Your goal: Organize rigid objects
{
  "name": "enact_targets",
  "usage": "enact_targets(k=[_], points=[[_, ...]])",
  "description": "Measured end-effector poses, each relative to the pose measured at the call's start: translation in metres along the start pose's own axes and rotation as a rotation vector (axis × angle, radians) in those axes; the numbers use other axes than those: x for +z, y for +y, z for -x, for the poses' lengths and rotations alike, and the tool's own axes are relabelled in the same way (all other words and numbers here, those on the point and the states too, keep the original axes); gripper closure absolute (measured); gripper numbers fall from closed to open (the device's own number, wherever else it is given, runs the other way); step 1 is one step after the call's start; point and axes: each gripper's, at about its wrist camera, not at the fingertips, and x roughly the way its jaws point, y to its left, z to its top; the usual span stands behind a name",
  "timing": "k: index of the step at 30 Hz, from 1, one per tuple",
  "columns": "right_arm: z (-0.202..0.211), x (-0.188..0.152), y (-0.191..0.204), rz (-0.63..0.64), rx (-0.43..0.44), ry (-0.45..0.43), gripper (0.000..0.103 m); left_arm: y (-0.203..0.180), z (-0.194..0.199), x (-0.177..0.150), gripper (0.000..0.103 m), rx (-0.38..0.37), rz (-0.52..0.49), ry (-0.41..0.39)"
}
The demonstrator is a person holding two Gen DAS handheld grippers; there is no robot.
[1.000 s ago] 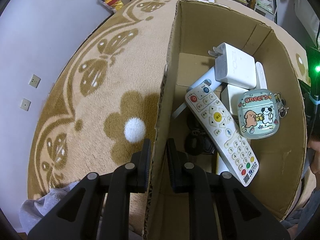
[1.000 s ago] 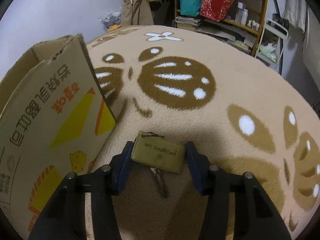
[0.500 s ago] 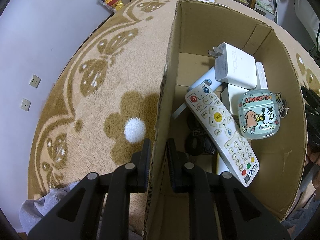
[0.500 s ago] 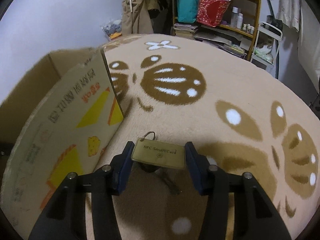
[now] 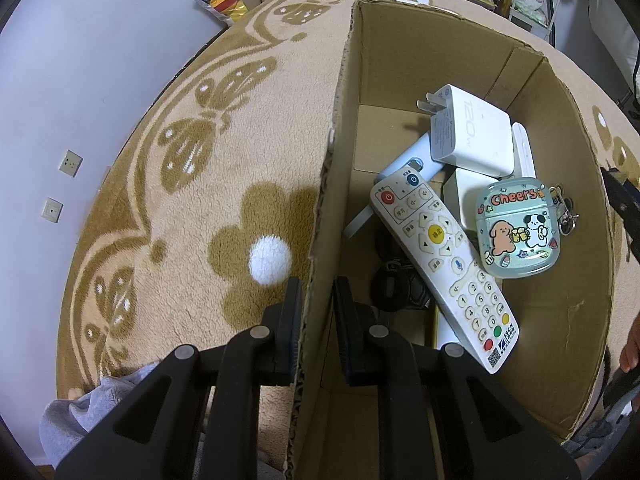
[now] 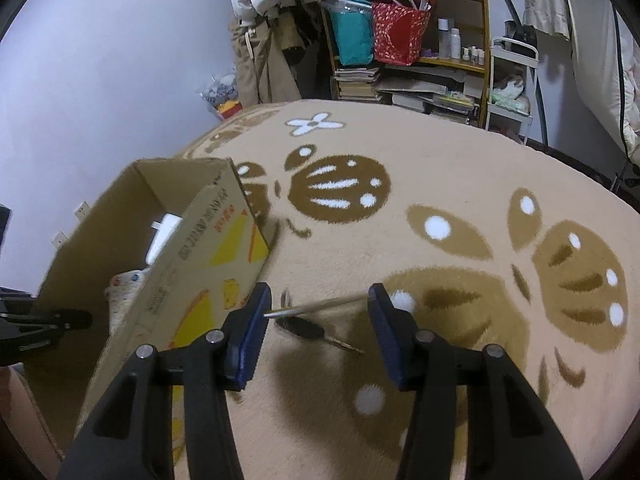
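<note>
Looking along our left gripper (image 5: 314, 312), we have its two fingers closed on the near wall of the cardboard box (image 5: 560, 320), one finger outside over the rug (image 5: 200, 220) and one inside. We judge this grip is there to steady the box while the other hand brings things in. Inside lie a white remote control (image 5: 442, 258), slanted across the heap, a white charger plug (image 5: 470, 136) resting on other white pieces toward the far end, and a clear earbud case (image 5: 516, 232) with cartoon dogs, leaning on the pile beside the right wall. Dark items sit under the remote; we cannot tell what they are.

From the right wrist view, our right gripper (image 6: 316, 306) is pinching a thin card (image 6: 316, 305) by its two short edges, seen almost edge-on and tilted slightly. A key (image 6: 316, 330) hangs from it on a ring, dangling below the fingers, clear of the rug as far as we can tell. Holding the card by its edges lets the key swing free beneath. The box stands to the left of this gripper, its printed outer wall nearest, its opening visible beyond. The card is not yet over the opening; we judge the next move must carry it leftward above the rim before letting go.
</note>
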Motion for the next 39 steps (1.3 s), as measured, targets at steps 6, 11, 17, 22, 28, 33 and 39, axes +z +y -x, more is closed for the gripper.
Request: enact_targets(k=[6, 11, 17, 22, 28, 33, 39], points=[[0.009, 0.003, 0.008, 0.003, 0.042, 0.011, 0.102, 0.000, -0.001, 0.000, 0.087, -0.001, 0.000, 0.000], [0.004, -0.004, 0.011, -0.007, 0.047, 0.038, 0.102, 0.000, -0.001, 0.000, 0.087, -0.002, 0.001, 0.000], [-0.008, -0.012, 0.003, -0.061, 0.033, 0.134, 0.100, 0.000, -0.002, -0.001, 0.087, 0.004, -0.005, -0.002], [-0.009, -0.028, -0.003, -0.099, 0.052, 0.177, 0.069, 0.001, -0.003, -0.001, 0.087, 0.000, -0.002, 0.000], [-0.016, -0.041, 0.009, -0.079, 0.038, 0.222, 0.042, 0.001, -0.003, -0.002, 0.086, -0.003, 0.000, -0.001], [-0.029, -0.047, 0.014, -0.107, 0.038, 0.240, 0.041, 0.002, -0.003, -0.002, 0.086, -0.003, 0.000, 0.000], [-0.042, -0.045, 0.019, -0.107, -0.016, 0.205, 0.033, 0.002, -0.003, -0.001, 0.086, -0.003, 0.001, 0.002]])
